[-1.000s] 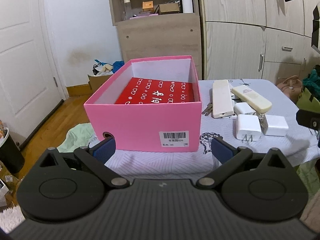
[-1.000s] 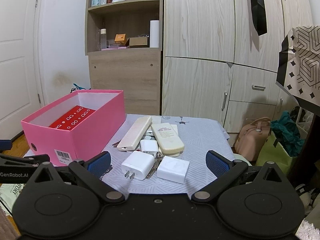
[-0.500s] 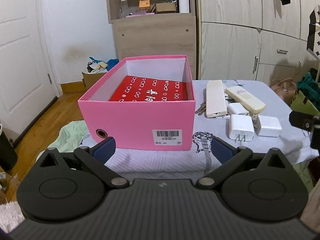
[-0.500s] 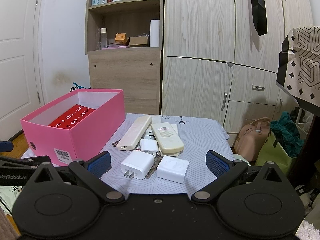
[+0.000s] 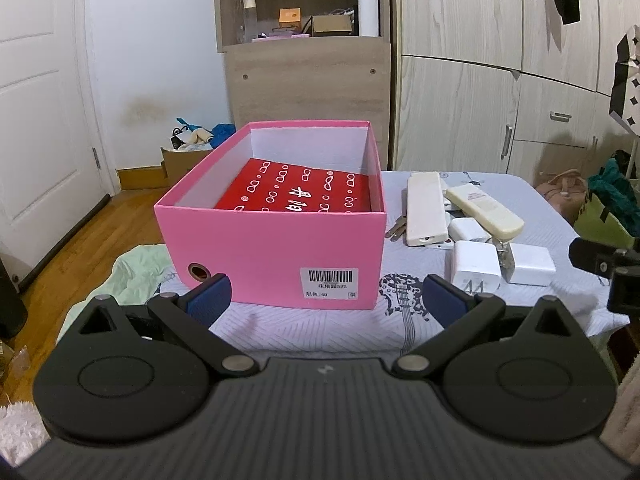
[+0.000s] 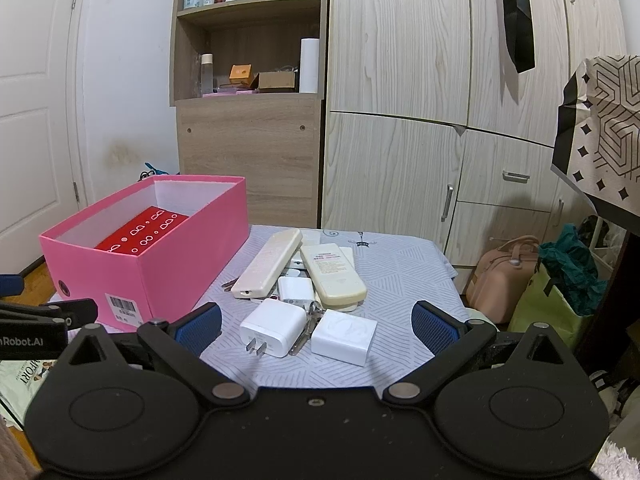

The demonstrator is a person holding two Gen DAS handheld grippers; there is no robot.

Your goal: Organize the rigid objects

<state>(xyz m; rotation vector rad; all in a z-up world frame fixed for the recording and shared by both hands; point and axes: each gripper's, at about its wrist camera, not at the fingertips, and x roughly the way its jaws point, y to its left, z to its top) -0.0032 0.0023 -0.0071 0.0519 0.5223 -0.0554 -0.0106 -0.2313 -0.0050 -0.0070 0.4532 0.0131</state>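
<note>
1. My left gripper [image 5: 326,300] gapes wide, empty, low in frame; the open pink cardboard box [image 5: 276,258] sits just beyond.
2. My right gripper [image 6: 316,326] is equally spread, empty; two white plug chargers [image 6: 274,327] lie centre frame between its fingers, cream remotes [image 6: 333,274] behind.

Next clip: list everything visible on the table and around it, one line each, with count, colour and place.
pink box: 1, pink, open, left part of the table
red box: 1, red with white print, inside the pink box
remotes: 2, off-white, right of the pink box, long white one nearest it, cream one beside it
chargers: 3 seen, white, in front of the remotes, the pronged one nearest the pink box
keys: metal, count unclear, between the two front chargers
tablecloth: 1, pale patterned, over the table
shelf unit: 1, wood, behind the table
wardrobe: pale wood, right of the shelves
left gripper: open, facing the pink box
right gripper: open, facing the chargers
</note>
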